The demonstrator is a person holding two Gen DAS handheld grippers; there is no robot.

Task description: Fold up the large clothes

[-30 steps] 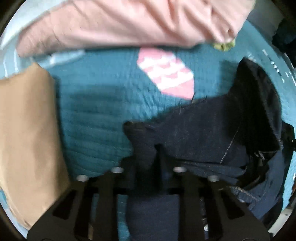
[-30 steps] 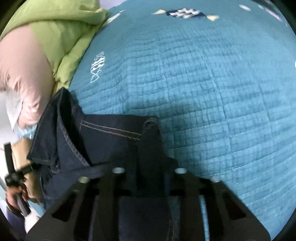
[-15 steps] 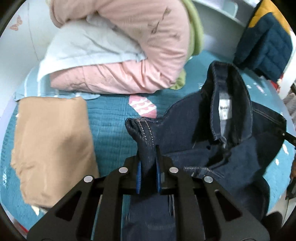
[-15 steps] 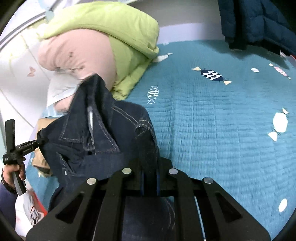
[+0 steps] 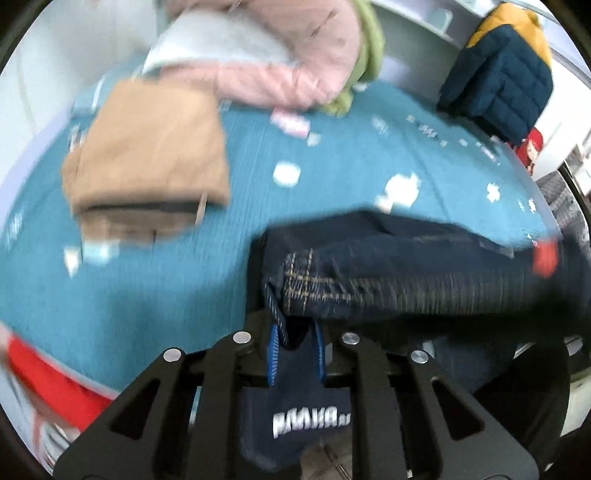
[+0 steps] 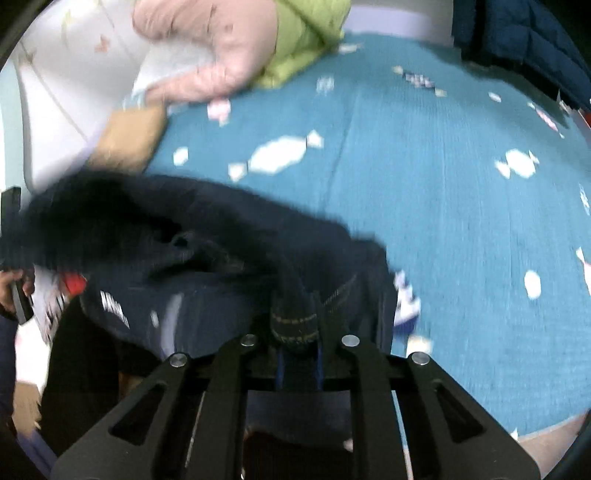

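Dark denim fills the lower half of both wrist views: the jeans (image 5: 388, 273) hang stretched between the two tongs, above the near edge of the bed's teal quilt (image 5: 155, 288). The left tongs (image 5: 295, 350) are clamped on a stitched corner of the waistband, with the rest of the cloth running off to their right. The right tongs (image 6: 297, 354) are clamped on another seamed fold, and the jeans (image 6: 192, 243) bunch away to their left. Ahead of the left tongs and to their left lies a folded tan garment (image 5: 147, 162) on the quilt. Beyond it sit a pink padded jacket (image 5: 280, 62) and a green one (image 6: 303, 33). Both views are motion-blurred, so finer detail cannot be made out.
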